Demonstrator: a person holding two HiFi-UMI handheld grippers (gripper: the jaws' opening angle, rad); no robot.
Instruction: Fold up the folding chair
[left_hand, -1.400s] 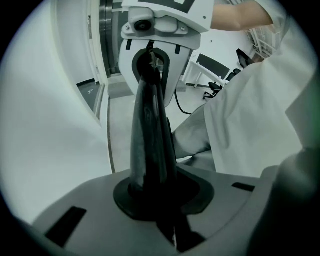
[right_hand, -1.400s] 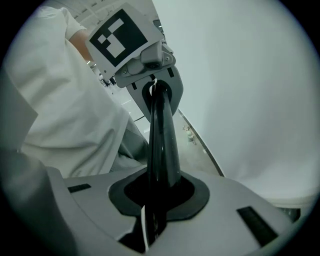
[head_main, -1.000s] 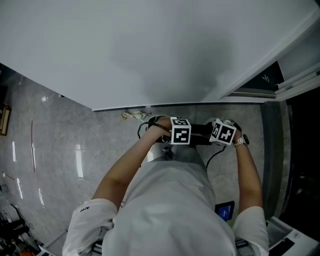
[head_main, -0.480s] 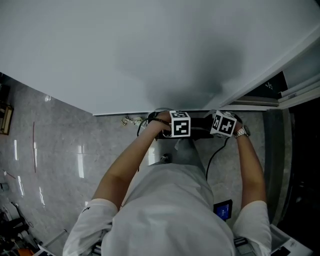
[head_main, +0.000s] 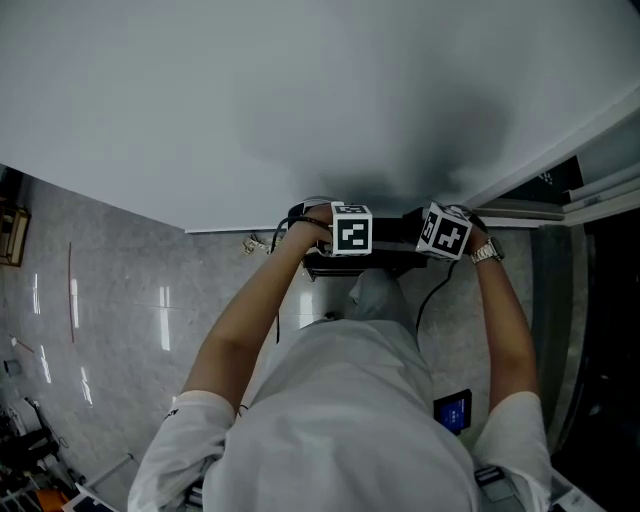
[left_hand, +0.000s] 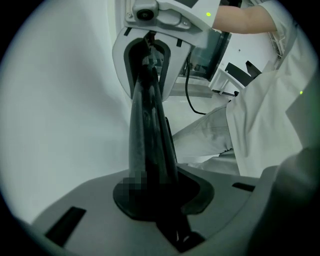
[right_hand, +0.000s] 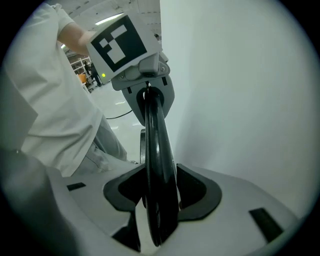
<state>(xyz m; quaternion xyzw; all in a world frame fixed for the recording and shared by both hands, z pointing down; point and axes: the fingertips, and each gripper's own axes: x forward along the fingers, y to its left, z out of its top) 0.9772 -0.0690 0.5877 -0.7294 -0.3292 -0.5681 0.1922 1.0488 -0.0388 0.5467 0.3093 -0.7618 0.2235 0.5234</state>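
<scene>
Head view: person stood at the foot of a white wall (head_main: 300, 100), both arms reaching toward 12 o'clock. The folding chair (head_main: 385, 262) showed only as a thin dark slab below the two marker cubes, just beside the wall and above the grey floor (head_main: 120, 300). It looked already collapsed flat, though its legs and seat were hidden by the hands.

Left gripper (left_hand: 150, 200): fingers narrow and clamped on the chair's dark top rail (left_hand: 145, 115). The rail filled the gap completely.

Right gripper (right_hand: 157, 200): fingers were opening. The same rail sat between them, with a sliver of space on each side (so no real pinch there, by my reading).

Key relation: the rail's long axis ran 9 to 3 across the head view, from one gripper straight to the other. The left gripper was at the 9 o'clock end and the right at 3. In each gripper view the rail ran off toward 12, ending at the opposite gripper. Both hands were at the rail, but only the left gripped it.

Judgement: folding done or nearly so. Next move probably rests the slab against the wall at 12. The risk is the chair swinging about the left grip once the right lets go.
</scene>
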